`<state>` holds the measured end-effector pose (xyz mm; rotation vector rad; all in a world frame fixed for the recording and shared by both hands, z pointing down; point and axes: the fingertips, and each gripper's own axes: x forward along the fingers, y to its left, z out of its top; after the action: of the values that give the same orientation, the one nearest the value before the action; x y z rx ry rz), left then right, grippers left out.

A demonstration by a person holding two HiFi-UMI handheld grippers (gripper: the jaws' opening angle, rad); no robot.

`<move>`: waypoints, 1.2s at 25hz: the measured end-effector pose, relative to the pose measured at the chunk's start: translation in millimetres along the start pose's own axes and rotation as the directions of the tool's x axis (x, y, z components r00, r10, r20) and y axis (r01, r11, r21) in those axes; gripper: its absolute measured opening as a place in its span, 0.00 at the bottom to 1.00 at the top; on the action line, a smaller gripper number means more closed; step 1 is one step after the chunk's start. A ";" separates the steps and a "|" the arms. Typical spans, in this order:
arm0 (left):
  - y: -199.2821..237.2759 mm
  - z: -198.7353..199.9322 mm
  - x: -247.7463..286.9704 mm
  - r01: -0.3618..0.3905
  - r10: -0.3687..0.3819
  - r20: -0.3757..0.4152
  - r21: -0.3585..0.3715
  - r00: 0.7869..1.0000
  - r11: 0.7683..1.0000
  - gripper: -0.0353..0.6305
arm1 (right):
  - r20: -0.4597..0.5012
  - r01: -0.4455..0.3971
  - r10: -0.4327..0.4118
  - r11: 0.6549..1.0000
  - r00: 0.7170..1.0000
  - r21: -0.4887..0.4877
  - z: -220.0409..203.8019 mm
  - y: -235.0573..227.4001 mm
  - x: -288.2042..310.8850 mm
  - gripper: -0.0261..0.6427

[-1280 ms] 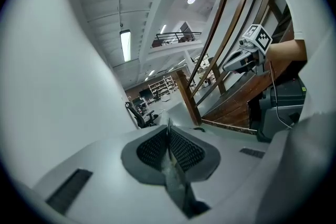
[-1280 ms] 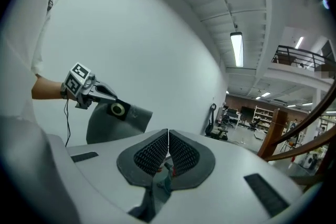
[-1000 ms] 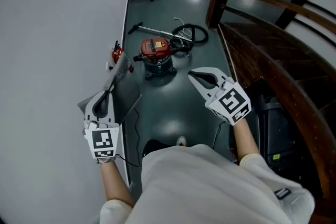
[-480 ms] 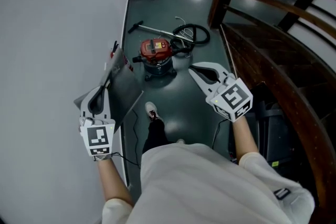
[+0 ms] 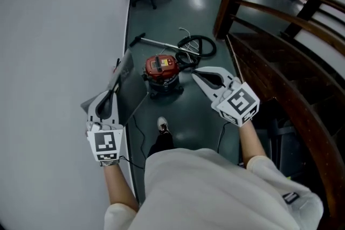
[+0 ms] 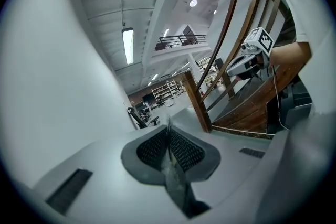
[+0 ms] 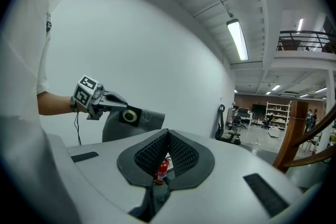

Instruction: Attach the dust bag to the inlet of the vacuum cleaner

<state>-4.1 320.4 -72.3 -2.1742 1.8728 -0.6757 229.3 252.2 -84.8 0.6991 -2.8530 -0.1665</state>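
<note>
Left gripper point(image 6: 169, 136) was clamped on the bag point(image 5: 124, 68), jaws nearly together on its thin edge. The bag was held up off the floor point(image 5: 183, 110), close to the wall point(image 5: 54, 35). Right gripper point(image 7: 168, 140) was fully closed with nothing in it. The vacuum point(image 5: 161, 68) sat on the floor ahead, between the two grippers in the head view, not touching the bag. The hose point(image 5: 200, 46) lay coiled just behind it.

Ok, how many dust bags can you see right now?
1. The grey dust bag is clamped in the left gripper, held up to the left of the red vacuum cleaner. Others may be out of view.
</note>
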 end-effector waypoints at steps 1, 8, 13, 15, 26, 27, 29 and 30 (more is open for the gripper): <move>5.5 -1.1 9.1 0.007 -0.007 -0.002 -0.003 1.000 1.000 0.09 | -0.004 -0.001 0.001 1.000 1.000 -0.001 0.9 -3.7 8.3 0.08; 42.9 -10.4 61.9 0.035 -0.036 -0.007 -0.017 0.999 0.999 0.09 | -0.021 0.001 0.000 1.000 1.000 0.008 7.5 -27.9 58.1 0.08; 66.6 -18.7 88.7 0.036 -0.036 -0.005 -0.037 0.999 0.999 0.09 | -0.026 0.013 -0.013 1.000 1.000 -0.002 8.1 -43.4 94.5 0.08; 73.6 -22.6 97.6 0.037 -0.038 -0.003 -0.041 0.999 0.998 0.09 | -0.024 0.026 -0.026 1.000 0.999 0.006 7.7 -49.9 105.9 0.08; 104.4 -61.3 143.7 0.038 -0.041 -0.037 -0.087 0.998 0.996 0.09 | -0.060 0.081 -0.079 0.997 0.995 0.020 7.0 -86.2 163.3 0.08; 106.2 -64.5 147.0 0.039 -0.043 -0.041 -0.090 0.998 0.995 0.09 | -0.060 0.084 -0.084 0.996 0.995 0.012 7.6 -88.7 167.9 0.08; 108.4 -71.9 153.3 0.046 -0.051 -0.048 -0.097 0.998 0.994 0.09 | -0.051 0.087 -0.087 0.996 0.995 -0.004 7.9 -91.8 176.3 0.08; 109.2 -75.8 156.8 0.051 -0.057 -0.051 -0.102 0.997 0.993 0.09 | -0.043 0.089 -0.090 0.996 0.995 -0.016 8.2 -93.3 180.5 0.08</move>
<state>-120.2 159.1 -19.5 -2.2983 1.9197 -0.6705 112.3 86.0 -77.5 0.8180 -2.7787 -0.1817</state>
